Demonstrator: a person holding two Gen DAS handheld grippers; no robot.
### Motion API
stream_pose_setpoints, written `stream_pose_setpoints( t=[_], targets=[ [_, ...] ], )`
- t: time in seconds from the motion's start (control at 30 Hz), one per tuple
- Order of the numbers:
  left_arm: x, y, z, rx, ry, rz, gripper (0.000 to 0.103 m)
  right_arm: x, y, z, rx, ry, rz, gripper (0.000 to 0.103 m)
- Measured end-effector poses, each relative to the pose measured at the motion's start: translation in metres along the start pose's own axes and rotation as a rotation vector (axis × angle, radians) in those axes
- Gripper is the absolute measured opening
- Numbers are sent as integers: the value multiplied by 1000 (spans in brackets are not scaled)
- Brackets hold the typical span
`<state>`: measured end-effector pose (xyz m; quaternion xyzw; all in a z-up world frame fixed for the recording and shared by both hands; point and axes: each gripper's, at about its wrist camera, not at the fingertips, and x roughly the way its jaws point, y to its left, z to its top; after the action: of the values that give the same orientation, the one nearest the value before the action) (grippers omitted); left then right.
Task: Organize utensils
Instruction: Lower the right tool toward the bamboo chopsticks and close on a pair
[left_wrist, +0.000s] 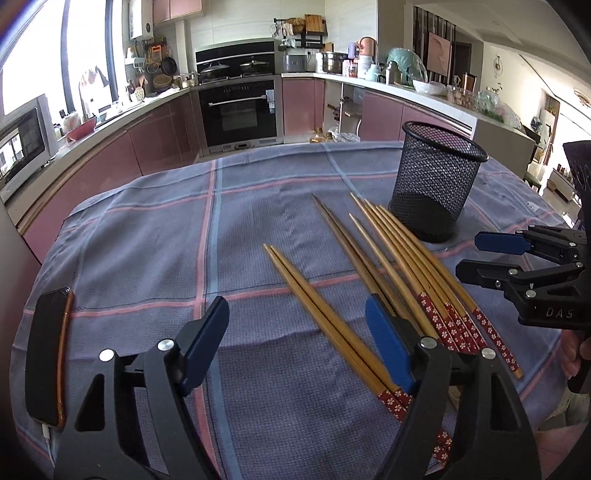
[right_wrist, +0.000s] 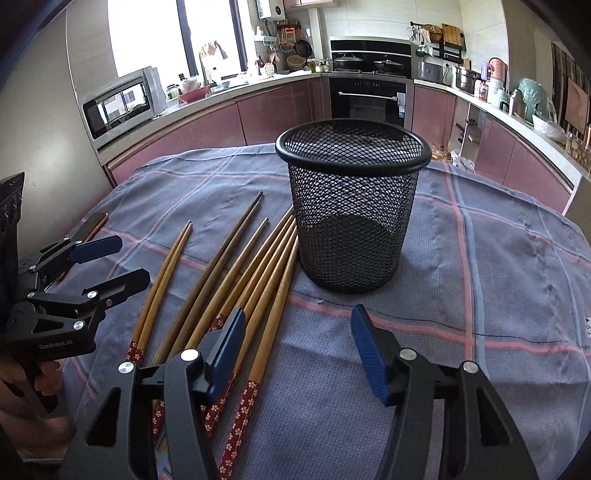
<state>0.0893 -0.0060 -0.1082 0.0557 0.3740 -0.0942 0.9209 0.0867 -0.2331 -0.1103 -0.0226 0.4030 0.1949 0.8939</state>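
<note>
Several wooden chopsticks (left_wrist: 406, 264) with red flowered handles lie fanned on the blue plaid cloth (left_wrist: 147, 240), tips pointing toward an empty black mesh cup (left_wrist: 436, 184) that stands upright. My left gripper (left_wrist: 295, 314) is open low over the cloth, and one separate pair of chopsticks (left_wrist: 314, 295) runs between its fingers without the pads touching it. In the right wrist view my right gripper (right_wrist: 297, 314) is open in front of the mesh cup (right_wrist: 351, 221), with bare cloth between the fingers. Its left finger lies over the handles of the chopsticks (right_wrist: 266, 266).
A dark phone (left_wrist: 48, 354) with a cable lies at the table's left edge. Each gripper shows in the other's view: the right gripper (left_wrist: 471, 254) and the left gripper (right_wrist: 131, 258), both held by a hand. Kitchen counters and an oven stand beyond the table.
</note>
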Motion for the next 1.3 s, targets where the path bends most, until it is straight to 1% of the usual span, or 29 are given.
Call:
stream_pose_setpoints(
  t=[0.13,0.17,0.2,0.27,0.4,0.57,0.7,0.83,0.87,0.9,0.97,1.07,1.3],
  targets=[
    [12,-2,-1,9,64,-26,68,8,-1,2,3,41,1,44],
    [15,-3,-1,10,76,-37,64,9,-1,1,2,43,4,43],
    [17,-3,-1,9,87,-52,61,9,-1,1,2,45,5,42],
    [17,0,-3,-1,106,-80,58,10,-4,1,3,45,7,42],
    [20,6,-3,-13,124,-118,54,11,-3,2,-5,50,3,42],
    [18,14,-4,-25,139,-175,52,15,1,4,-18,57,-4,42],
    [15,19,-5,-31,141,-216,50,17,2,5,-26,57,-12,39],
    [14,24,-6,-29,142,-240,48,19,4,7,-32,60,-18,36],
    [14,26,-6,-33,143,-247,46,19,4,7,-32,61,-17,36],
    [15,28,-6,-40,144,-251,42,19,4,7,-33,61,-18,36],
    [14,33,-6,-58,146,-267,41,19,4,8,-32,60,-19,36],
    [14,34,-7,-58,149,-257,40,19,4,8,-36,61,-21,36],
    [13,32,-3,-17,184,-181,40,19,6,6,-43,61,-25,37]
  ],
)
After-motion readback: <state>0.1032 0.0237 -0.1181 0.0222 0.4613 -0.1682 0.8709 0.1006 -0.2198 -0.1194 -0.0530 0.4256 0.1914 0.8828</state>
